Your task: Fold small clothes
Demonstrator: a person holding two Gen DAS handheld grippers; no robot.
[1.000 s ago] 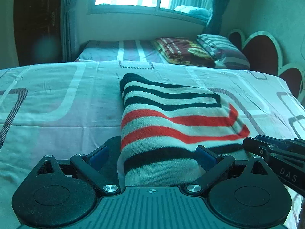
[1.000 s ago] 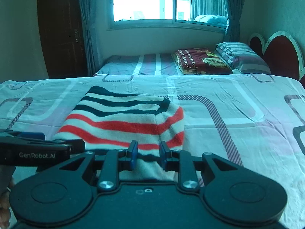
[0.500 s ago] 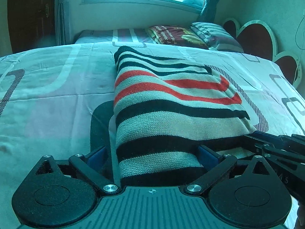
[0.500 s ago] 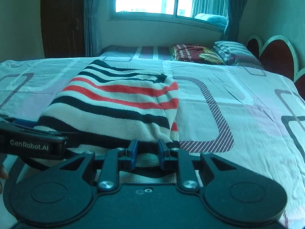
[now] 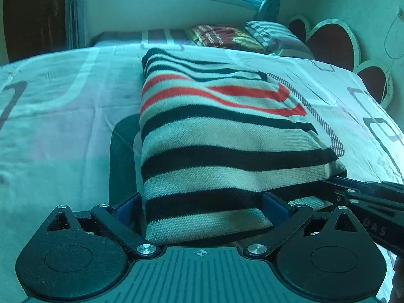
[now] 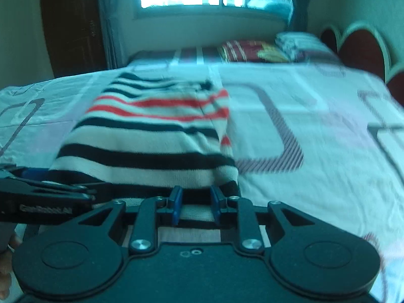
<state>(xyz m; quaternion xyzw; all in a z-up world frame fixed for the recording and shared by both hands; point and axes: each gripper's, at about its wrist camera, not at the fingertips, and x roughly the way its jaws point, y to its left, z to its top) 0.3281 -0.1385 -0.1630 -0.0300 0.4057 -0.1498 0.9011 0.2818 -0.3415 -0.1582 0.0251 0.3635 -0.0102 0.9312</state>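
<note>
Now both grippers, left gripper [image 5: 202, 205] and right gripper [image 6: 195, 208], straddle the striped sweater's [image 5: 217, 136] near edge.

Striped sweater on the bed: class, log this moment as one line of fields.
striped sweater: folded, on bed | left gripper: open, straddling near hem | right gripper: narrow gap at near corner, grip unclear

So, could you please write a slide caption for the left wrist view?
Left tongs open wide around the near edge of a striped knit sweater on the bed.
</note>
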